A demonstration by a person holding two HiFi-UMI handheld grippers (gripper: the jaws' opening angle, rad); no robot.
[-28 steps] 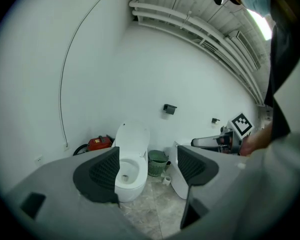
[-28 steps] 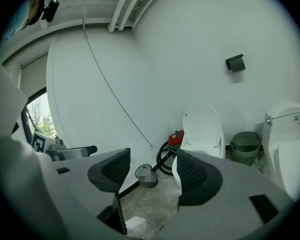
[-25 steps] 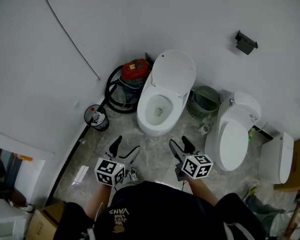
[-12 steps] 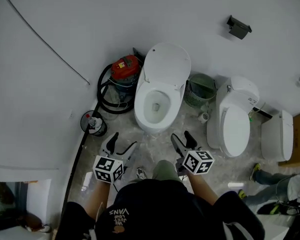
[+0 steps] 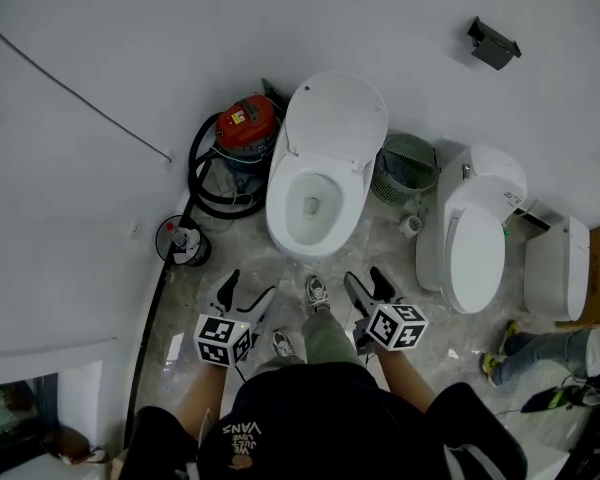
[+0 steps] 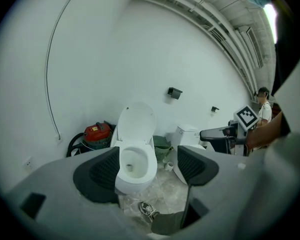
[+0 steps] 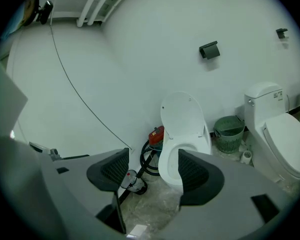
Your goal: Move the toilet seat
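Two empty grippers in my hands, left gripper [image 5: 250, 286] and right gripper [image 5: 363, 278] both jaws apart, toilet seat [image 5: 335, 118] upright ahead.

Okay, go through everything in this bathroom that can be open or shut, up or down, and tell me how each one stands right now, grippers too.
Toilet lid straight ahead: raised toward the wall, bowl uncovered.
Other toilet's lid: down, covering the bowl.
Left gripper: fingers apart, nothing between them.
Right gripper: fingers apart, nothing between them.
Green basket: upright.
Red vacuum: upright, hose coiled round its base.
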